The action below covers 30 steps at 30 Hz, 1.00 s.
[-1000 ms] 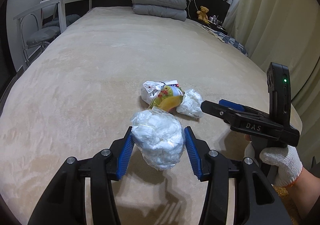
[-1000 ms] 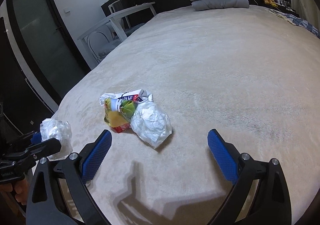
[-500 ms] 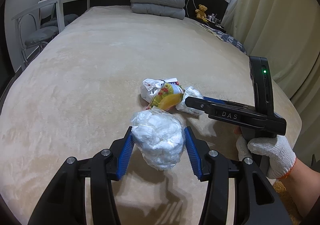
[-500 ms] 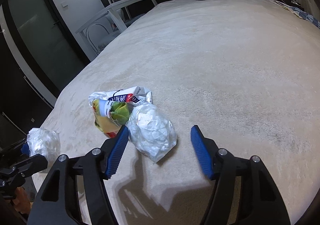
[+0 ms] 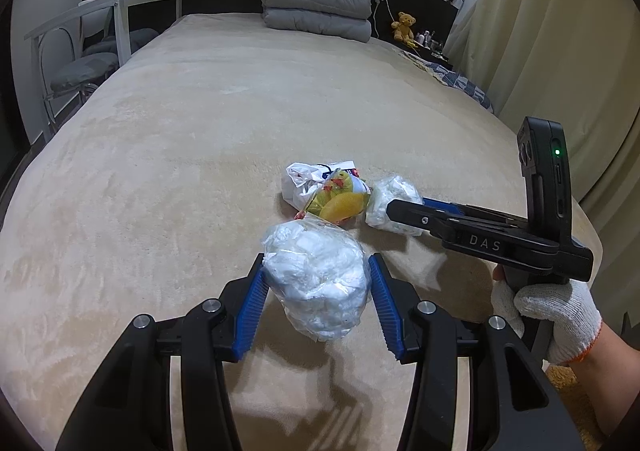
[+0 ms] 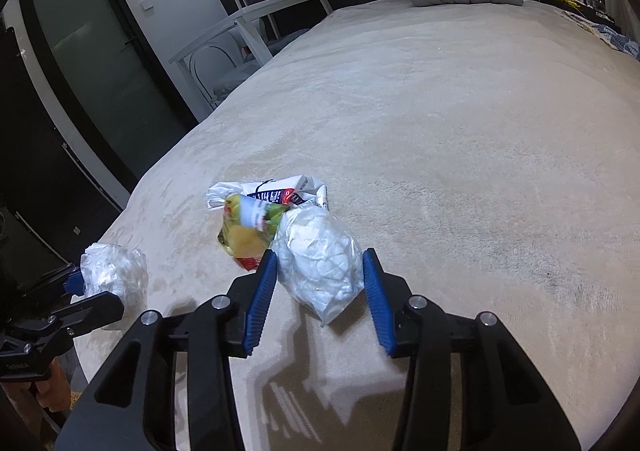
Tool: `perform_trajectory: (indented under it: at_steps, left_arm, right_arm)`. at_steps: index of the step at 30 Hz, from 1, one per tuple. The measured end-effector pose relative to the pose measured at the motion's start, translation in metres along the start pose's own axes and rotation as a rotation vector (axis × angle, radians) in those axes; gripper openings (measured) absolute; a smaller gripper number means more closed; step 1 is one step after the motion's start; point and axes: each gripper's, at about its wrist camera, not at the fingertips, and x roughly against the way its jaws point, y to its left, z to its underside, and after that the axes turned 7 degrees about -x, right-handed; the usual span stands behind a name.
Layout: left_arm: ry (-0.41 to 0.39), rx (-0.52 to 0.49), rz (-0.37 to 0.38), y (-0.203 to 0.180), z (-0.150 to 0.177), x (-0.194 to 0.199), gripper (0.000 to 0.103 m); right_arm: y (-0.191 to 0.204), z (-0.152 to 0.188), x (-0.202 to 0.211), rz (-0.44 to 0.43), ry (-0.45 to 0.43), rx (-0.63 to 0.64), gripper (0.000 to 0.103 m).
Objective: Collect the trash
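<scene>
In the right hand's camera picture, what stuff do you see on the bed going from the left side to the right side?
Left gripper, pinching a clear bag of white tissue → yellow-green snack wrapper → second tissue bag between the right gripper's blue fingers, which have just been closing → bare beige bedspread.

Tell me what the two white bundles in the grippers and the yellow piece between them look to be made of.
Bundle in the left gripper: crumpled white tissue, seemingly, inside thin clear plastic film; glossy creases show. Bundle between the right gripper's pads: the same look, wrinkled shiny film over white wadding. Yellow wrapper: printed glossy plastic packaging, probably a snack bag; contents unclear.
</scene>
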Motion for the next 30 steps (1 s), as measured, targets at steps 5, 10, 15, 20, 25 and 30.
perform_trajectory:
  at_steps: [5, 10, 15, 20, 25, 30]
  left_arm:
    - [-0.008, 0.009, -0.001, 0.000, 0.000, 0.004, 0.048]
    - [-0.019, 0.022, -0.001, -0.001, 0.001, 0.010, 0.048]
    - [-0.039, 0.038, 0.014, -0.006, 0.002, 0.019, 0.048]
    - [-0.056, 0.023, 0.019, -0.022, 0.008, 0.029, 0.048]
    - [-0.068, 0.022, 0.030, -0.036, 0.020, 0.038, 0.048]
    - [-0.080, 0.029, 0.040, -0.049, 0.040, 0.048, 0.048]
  right_arm:
    - [0.001, 0.004, 0.013, 0.007, -0.011, 0.009, 0.045]
    - [0.001, 0.012, 0.029, 0.015, -0.027, 0.014, 0.045]
    - [0.003, 0.019, 0.046, 0.021, -0.041, 0.021, 0.045]
    - [0.004, 0.030, 0.067, 0.013, -0.067, 0.015, 0.045]
    - [0.006, 0.043, 0.090, 0.009, -0.099, 0.007, 0.045]
    - [0.006, 0.055, 0.111, 0.000, -0.126, -0.018, 0.045]
